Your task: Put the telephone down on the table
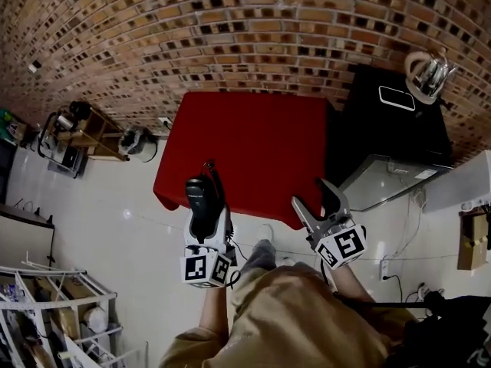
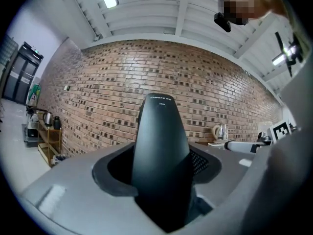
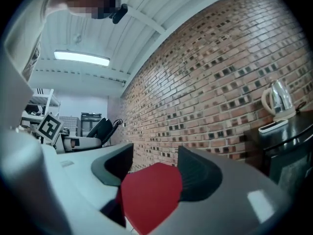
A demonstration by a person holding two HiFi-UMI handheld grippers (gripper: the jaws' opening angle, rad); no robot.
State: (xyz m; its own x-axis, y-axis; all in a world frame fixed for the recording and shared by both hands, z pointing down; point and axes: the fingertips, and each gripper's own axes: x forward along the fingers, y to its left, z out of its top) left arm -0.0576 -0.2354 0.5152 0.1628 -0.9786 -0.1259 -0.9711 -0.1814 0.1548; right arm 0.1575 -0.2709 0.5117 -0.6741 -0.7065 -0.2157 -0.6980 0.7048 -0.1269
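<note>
Clearly, the left gripper (image 1: 207, 225) is clamping the telephone (image 1: 201, 194), a smooth, black, tapering handset. Its dark fingers (image 2: 105, 173) are pressing tight on both sides of the telephone, which is sticking out past them. A coiled cord (image 3: 115, 124) is hanging from it. The telephone is being carried just at the near left edge of the red worktop (image 1: 253, 136), not resting on it.

The right gripper (image 1: 314, 198) is holding nothing. Its fingers are standing wide apart, with only the worktop showing between them.

A pale kettle (image 1: 426, 75) is sitting on the black cabinet (image 1: 383, 129) that is touching the worktop's right side; what it contains cannot be told. A flat dark device (image 1: 397, 96) is lying beside the kettle.

The worktop's red cloth is lying smooth and bare, its far edge running along the rough brick wall (image 1: 230, 29). Glossy white floor (image 1: 115, 221) is spreading out to the left.
</note>
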